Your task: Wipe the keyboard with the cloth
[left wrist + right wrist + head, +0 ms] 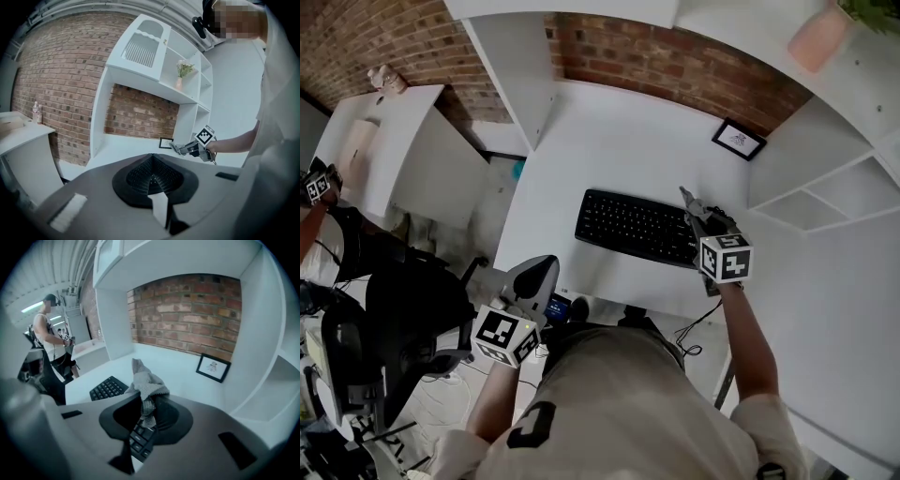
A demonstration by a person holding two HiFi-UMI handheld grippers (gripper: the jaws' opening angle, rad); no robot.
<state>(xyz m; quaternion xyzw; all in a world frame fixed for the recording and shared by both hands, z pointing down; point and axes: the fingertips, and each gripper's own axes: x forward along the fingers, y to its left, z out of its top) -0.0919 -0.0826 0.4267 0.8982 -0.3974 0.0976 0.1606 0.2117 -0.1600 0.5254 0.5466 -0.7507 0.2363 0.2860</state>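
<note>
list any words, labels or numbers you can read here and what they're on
No text here can be read for certain.
keyboard: key legends are too small to read.
picture: a small drawing with a mark under it, too blurred to read.
cubes: black-and-white square patterns only, no words.
shirt: a dark mark, perhaps a letter or number; cannot tell which.

- One keyboard (637, 227), centre of the surface (609, 141).
- One cloth (146, 383).
- One picture frame (739, 140), upper right.
- Two grippers: left gripper (542, 270), right gripper (686, 197).
- One vase of flowers (180, 77).
- One bottle (35, 112), far left.
</note>
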